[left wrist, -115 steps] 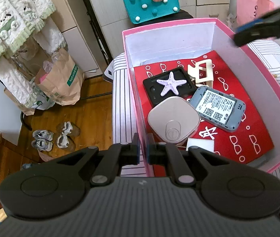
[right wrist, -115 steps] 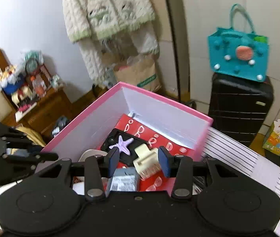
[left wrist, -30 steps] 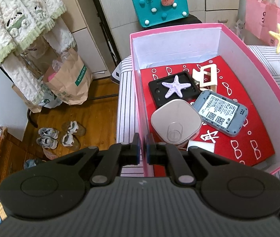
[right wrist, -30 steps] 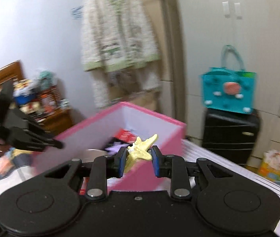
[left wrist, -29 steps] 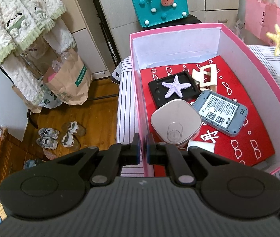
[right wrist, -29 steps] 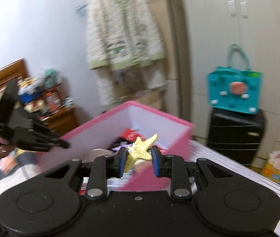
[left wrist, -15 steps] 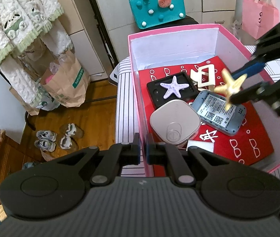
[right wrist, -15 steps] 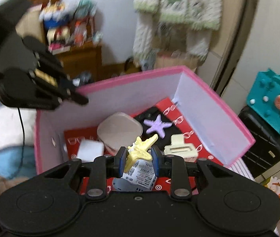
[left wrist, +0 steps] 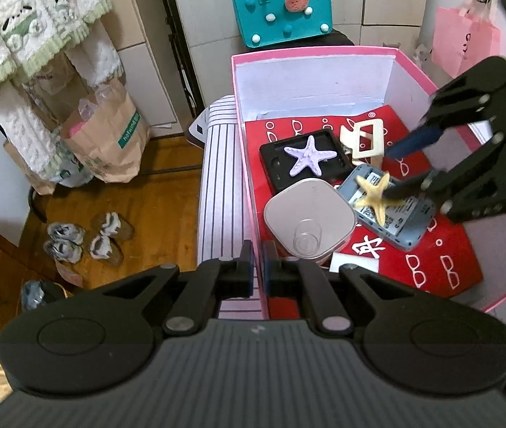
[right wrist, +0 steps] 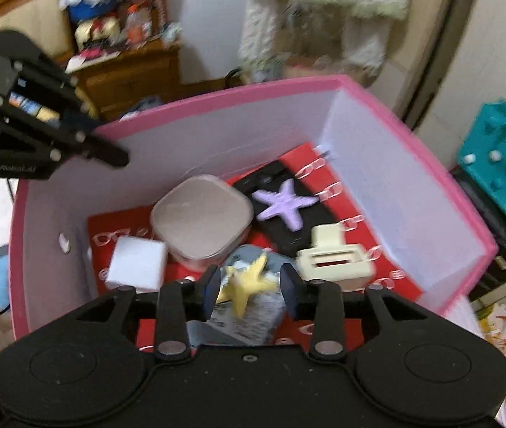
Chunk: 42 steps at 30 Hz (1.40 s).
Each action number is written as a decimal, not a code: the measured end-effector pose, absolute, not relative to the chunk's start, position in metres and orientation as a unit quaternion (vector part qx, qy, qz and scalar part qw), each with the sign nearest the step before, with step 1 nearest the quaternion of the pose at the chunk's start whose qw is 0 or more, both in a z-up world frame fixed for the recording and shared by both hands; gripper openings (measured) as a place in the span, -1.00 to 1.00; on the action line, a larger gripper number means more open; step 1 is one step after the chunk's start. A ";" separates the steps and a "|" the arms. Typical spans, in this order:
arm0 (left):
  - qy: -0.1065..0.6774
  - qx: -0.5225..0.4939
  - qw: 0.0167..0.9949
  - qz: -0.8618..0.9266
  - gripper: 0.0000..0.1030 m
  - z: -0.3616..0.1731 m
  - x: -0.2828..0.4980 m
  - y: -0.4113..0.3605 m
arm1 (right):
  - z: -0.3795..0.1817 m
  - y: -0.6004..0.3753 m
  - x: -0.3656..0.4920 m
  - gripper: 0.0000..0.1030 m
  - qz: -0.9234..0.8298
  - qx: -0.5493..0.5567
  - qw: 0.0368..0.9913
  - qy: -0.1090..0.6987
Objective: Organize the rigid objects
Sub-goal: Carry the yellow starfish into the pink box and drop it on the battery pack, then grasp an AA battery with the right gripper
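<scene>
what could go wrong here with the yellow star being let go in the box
The right tongs are opening around the yellow star, which sits over the tilted grey device; it may slide off or lodge against the square tin. The left tongs pinch the pink box wall; a tug could jolt everything.

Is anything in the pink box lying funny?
Yes. The yellow star isn't flat on the red liner: it lies crooked atop the grey device. The right claw is opening around it. The purple star sits neatly on its black tray.
</scene>
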State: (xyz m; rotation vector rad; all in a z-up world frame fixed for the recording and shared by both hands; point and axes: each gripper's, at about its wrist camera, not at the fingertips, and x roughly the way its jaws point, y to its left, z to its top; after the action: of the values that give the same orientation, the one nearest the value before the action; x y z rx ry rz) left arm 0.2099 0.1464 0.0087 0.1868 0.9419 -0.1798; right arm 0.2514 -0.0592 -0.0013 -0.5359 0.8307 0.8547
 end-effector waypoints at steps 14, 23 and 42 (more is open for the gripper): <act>0.447 0.095 0.886 -0.077 -0.91 0.007 0.208 0.142 | 0.029 -0.200 0.203 0.12 0.287 -0.110 0.896 0.321; 0.457 0.117 0.879 -0.070 -0.91 0.010 0.207 0.137 | -0.025 -0.240 0.183 0.11 0.238 -0.098 0.893 0.369; 0.459 0.120 0.878 -0.066 -0.91 0.010 0.207 0.136 | -0.077 -0.258 0.202 -0.80 0.173 -0.037 0.895 0.410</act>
State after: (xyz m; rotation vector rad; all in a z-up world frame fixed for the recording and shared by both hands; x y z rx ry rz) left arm 0.2068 0.1364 0.0101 0.2496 0.9568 -0.1378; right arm 0.2017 -0.2581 -0.0768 -0.0776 0.8498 0.3595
